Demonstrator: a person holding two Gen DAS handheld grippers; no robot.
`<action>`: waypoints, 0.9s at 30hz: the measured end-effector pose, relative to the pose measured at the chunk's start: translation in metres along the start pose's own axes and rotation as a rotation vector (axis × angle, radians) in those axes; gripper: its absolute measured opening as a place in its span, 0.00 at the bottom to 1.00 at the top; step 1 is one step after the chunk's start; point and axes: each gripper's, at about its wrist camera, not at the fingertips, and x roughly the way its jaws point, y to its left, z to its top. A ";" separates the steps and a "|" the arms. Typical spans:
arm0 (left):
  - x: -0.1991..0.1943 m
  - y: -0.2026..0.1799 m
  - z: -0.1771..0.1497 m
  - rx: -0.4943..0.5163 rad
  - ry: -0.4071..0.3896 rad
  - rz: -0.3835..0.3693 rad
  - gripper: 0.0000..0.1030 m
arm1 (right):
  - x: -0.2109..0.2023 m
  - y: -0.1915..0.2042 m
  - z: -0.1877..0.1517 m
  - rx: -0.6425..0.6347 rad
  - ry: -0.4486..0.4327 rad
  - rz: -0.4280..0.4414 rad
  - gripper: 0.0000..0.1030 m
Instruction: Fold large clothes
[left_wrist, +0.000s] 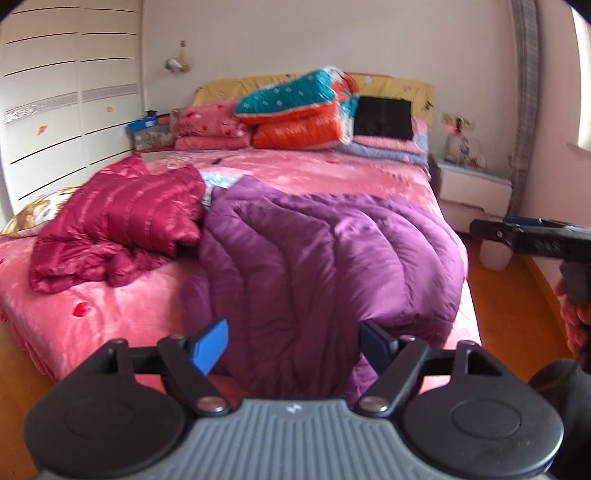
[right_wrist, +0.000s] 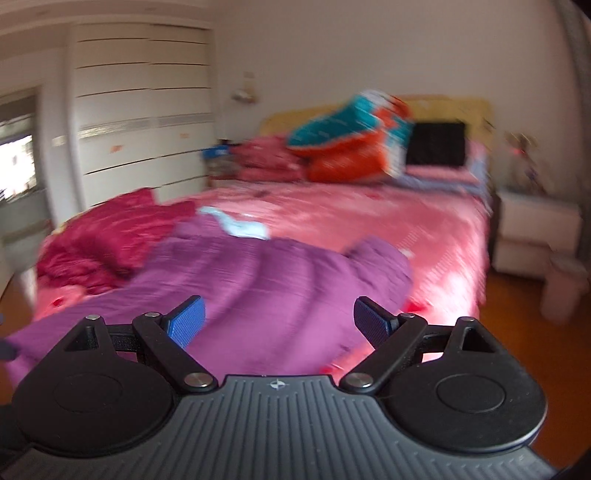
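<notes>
A purple quilted coat (left_wrist: 317, 251) lies spread over the near end of the pink bed (left_wrist: 332, 170), and it also shows blurred in the right wrist view as the purple coat (right_wrist: 266, 280). A crumpled dark red padded coat (left_wrist: 118, 218) sits to its left, seen too as the red coat (right_wrist: 99, 236). My left gripper (left_wrist: 295, 345) hovers above the coat's near hem, open, with nothing between its blue pads. My right gripper (right_wrist: 279, 323) is open too and empty, held above the coat. The right gripper (left_wrist: 532, 240) also shows at the right edge of the left wrist view, in a hand.
Folded quilts in teal and orange (left_wrist: 303, 107) and pink bedding (left_wrist: 210, 125) are stacked at the headboard. A white wardrobe (left_wrist: 66, 92) stands on the left, a white nightstand (left_wrist: 472, 188) on the right. A light blue cloth (right_wrist: 240, 225) lies beyond the purple coat. Wooden floor (left_wrist: 517, 314) runs along the right.
</notes>
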 end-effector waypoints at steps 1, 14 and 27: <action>-0.005 0.007 0.002 -0.022 -0.017 0.014 0.77 | -0.005 0.015 0.005 -0.043 -0.012 0.040 1.00; -0.032 0.100 0.005 -0.320 -0.138 0.227 0.87 | 0.025 0.166 0.003 -0.405 0.121 0.316 1.00; -0.038 0.149 -0.017 -0.411 -0.115 0.307 0.90 | 0.135 0.251 -0.064 -0.596 0.437 0.245 0.94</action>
